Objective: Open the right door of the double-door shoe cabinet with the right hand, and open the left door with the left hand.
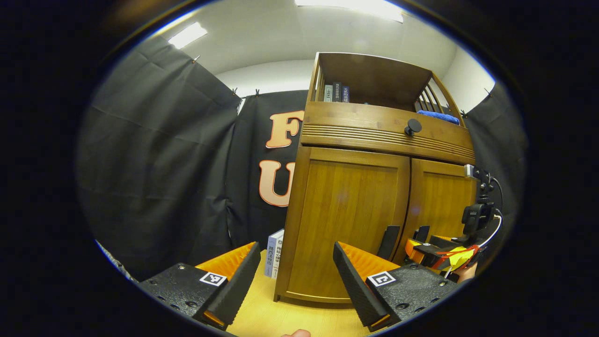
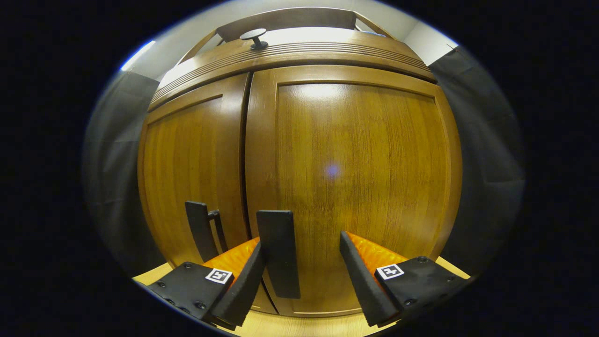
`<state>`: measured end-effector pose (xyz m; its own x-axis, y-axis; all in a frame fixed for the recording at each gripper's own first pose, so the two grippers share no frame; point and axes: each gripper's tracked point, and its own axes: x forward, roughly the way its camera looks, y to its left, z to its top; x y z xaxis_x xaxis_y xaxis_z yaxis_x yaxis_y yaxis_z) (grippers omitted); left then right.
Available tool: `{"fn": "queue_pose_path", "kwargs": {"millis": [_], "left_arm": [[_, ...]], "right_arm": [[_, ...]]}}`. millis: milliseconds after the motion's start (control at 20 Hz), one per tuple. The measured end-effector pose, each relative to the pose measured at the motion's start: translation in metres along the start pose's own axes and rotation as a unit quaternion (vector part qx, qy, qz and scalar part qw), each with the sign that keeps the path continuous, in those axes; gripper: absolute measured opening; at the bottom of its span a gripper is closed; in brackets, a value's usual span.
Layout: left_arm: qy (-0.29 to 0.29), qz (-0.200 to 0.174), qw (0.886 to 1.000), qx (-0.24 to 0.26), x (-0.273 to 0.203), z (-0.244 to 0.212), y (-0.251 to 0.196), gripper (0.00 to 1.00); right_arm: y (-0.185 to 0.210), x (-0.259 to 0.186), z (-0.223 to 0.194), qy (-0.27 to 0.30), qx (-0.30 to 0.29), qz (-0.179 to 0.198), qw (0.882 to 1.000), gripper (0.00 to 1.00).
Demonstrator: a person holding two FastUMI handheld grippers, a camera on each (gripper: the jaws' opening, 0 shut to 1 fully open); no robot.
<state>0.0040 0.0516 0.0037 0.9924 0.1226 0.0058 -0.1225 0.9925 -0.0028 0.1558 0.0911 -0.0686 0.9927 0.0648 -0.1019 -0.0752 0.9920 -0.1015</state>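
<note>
Shoe cabinet (image 1: 374, 206) stands on the desk (image 1: 290, 318) w/ both doors shut. Your right tool (image 2: 299, 276) is up close to the right door (image 2: 346, 187), fingers apart, straddling its handle (image 2: 279, 252) w/o clamping, probably lined up for the pull. Left door handle (image 2: 199, 229) sits just beside. Your left tool (image 1: 297, 276) hangs back, fingers apart, facing the left door (image 1: 346, 220), prob. waiting its turn.

black cloth walls (image 1: 154, 154); ceiling lights (image 1: 187, 35)
</note>
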Motion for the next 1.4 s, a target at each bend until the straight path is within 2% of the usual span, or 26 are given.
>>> {"fn": "queue_pose_path", "kwargs": {"millis": [100, 200, 250, 600, 650, 750, 800, 900, 1000, 1050, 1100, 1200, 1250, 1300, 1400], "left_arm": [[-0.002, 0.001, 1.0, -0.002, 0.002, 0.001, 0.002, 0.91], [-0.001, 0.002, 1.0, -0.001, 0.003, 0.0, 0.004, 0.91], [0.001, 0.0, 1.0, -0.002, 0.006, -0.001, 0.003, 0.91], [0.001, -0.015, 1.0, -0.006, 0.005, 0.0, 0.0, 0.91], [0.002, -0.015, 1.0, -0.004, 0.004, 0.0, 0.0, 0.91], [0.003, -0.012, 1.0, -0.003, 0.001, -0.001, 0.002, 0.91], [0.005, -0.012, 1.0, -0.003, -0.002, -0.002, 0.003, 0.91], [0.005, -0.01, 1.0, -0.001, -0.006, -0.001, 0.004, 0.91], [0.003, -0.008, 1.0, 0.003, -0.009, 0.002, 0.006, 0.91], [0.0, -0.008, 1.0, 0.004, -0.011, 0.004, 0.005, 0.91], [-0.004, -0.009, 1.0, 0.007, -0.012, 0.006, 0.005, 0.91], [-0.011, -0.01, 1.0, 0.011, -0.017, 0.01, 0.002, 0.91], [-0.011, -0.011, 1.0, 0.012, -0.019, 0.009, 0.001, 0.91], [-0.009, -0.013, 1.0, 0.013, -0.02, 0.008, -0.001, 0.91], [-0.006, -0.018, 1.0, 0.013, -0.023, 0.006, -0.005, 0.92]], "right_arm": [[0.0, 0.001, 0.0, -0.001, -0.003, -0.005, 1.0, 0.94], [0.002, 0.002, -0.001, -0.002, -0.005, -0.004, 1.0, 1.0], [0.002, 0.002, -0.001, -0.001, -0.005, -0.003, 1.0, 0.97], [0.005, 0.002, -0.003, 0.007, -0.005, 0.003, 1.0, 0.97], [0.008, 0.003, -0.008, 0.017, -0.004, 0.007, 1.0, 0.87], [0.019, 0.004, -0.023, 0.044, -0.011, 0.026, 0.999, 0.73], [0.026, 0.006, -0.031, 0.064, -0.018, 0.035, 0.997, 0.63], [0.026, 0.006, -0.029, 0.046, -0.023, 0.033, 0.998, 0.41], [0.025, 0.005, -0.031, 0.034, -0.004, 0.042, 0.999, 0.39], [0.025, 0.005, -0.032, 0.033, 0.003, 0.045, 0.998, 0.31], [0.025, 0.005, -0.032, 0.032, -0.002, 0.047, 0.998, 0.31], [0.023, 0.005, -0.032, 0.037, -0.017, 0.048, 0.998, 0.37], [0.023, 0.003, -0.032, 0.037, -0.015, 0.051, 0.998, 0.37], [0.025, 0.0, -0.032, 0.038, -0.013, 0.056, 0.998, 0.32], [0.027, -0.008, -0.032, 0.038, -0.008, 0.069, 0.997, 0.32]]}}
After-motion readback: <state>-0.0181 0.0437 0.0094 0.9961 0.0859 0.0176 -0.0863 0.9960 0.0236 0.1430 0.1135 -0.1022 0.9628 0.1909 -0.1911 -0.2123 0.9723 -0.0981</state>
